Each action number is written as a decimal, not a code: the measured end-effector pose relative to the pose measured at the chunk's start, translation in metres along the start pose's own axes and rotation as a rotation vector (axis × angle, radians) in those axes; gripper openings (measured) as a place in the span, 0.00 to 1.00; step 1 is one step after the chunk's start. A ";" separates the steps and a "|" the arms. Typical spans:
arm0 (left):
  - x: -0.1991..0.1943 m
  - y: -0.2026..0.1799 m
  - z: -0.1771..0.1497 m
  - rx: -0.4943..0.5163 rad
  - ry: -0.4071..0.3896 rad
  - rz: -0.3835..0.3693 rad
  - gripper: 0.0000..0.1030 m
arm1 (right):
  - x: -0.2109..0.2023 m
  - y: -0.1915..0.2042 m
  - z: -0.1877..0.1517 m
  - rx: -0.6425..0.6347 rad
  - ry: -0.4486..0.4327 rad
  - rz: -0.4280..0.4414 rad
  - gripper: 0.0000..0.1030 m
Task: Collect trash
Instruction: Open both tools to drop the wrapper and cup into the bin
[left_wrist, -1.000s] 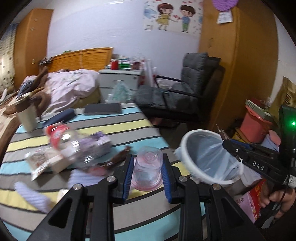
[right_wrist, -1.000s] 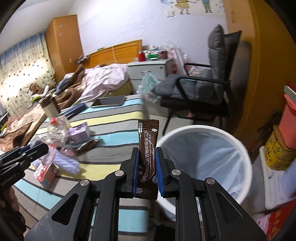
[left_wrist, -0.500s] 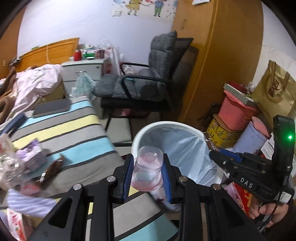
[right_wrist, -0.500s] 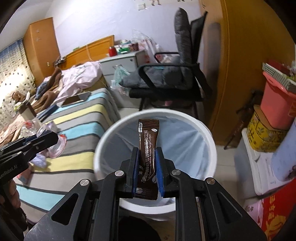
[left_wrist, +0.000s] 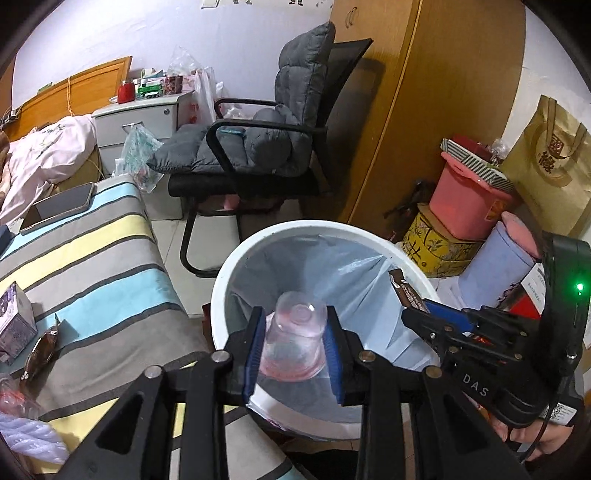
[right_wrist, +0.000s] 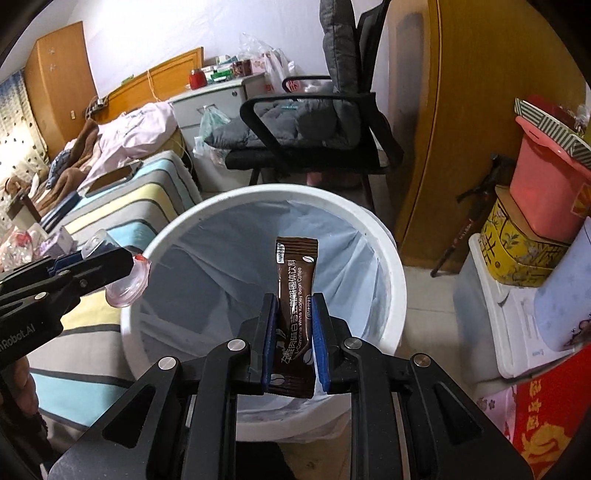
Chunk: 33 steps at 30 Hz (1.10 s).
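Our left tongs (left_wrist: 295, 343) hang over the near rim of the white bin (left_wrist: 236, 258), and their jaws are opening with the clear plastic cup (left_wrist: 295, 339) upside down between the blue pads, which still touch its sides. Our right tongs (right_wrist: 294, 339) stay closed on the brown coffee sachet (right_wrist: 295, 295), which stands upright over the middle of the bin's mouth (right_wrist: 388, 266). Inside the pale blue liner (left_wrist: 354, 295) we see nothing but folds, so the drop below both items is free. The room around the rim is tight: the striped bed (left_wrist: 92, 266) butts against the bin on one side, the black chair (left_wrist: 258, 155) stands just behind it with a strip of floor between, and the yellow box (right_wrist: 517, 251) and pink tub (right_wrist: 546, 192) crowd the far side near the wooden wardrobe (left_wrist: 424, 110). In the left view the right tongs reach in across the bin's rim from the right edge; in the right view the left tongs and cup sit at the rim's left edge, apart from the sachet. A second ago the cup was still over the bed with the bin off to the side; both tongs have since swung over the bin, and the bed's clutter has slid to the frame's edge.
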<state>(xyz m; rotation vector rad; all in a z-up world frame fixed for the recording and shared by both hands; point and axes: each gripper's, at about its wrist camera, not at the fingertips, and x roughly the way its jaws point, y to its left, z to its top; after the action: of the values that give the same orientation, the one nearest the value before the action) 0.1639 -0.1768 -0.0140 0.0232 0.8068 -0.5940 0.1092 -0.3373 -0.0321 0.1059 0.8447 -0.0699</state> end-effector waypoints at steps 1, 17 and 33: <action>0.001 0.000 0.000 -0.003 0.004 -0.001 0.39 | 0.002 -0.002 0.001 -0.002 0.003 -0.002 0.21; -0.027 0.012 -0.004 -0.011 -0.051 0.025 0.54 | -0.005 0.000 0.000 0.025 -0.019 -0.015 0.50; -0.116 0.068 -0.041 -0.100 -0.168 0.198 0.63 | -0.037 0.050 0.000 -0.036 -0.119 0.066 0.50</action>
<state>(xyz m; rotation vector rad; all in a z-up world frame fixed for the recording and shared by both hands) 0.1083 -0.0531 0.0227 -0.0378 0.6610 -0.3623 0.0897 -0.2867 -0.0015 0.0948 0.7223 0.0010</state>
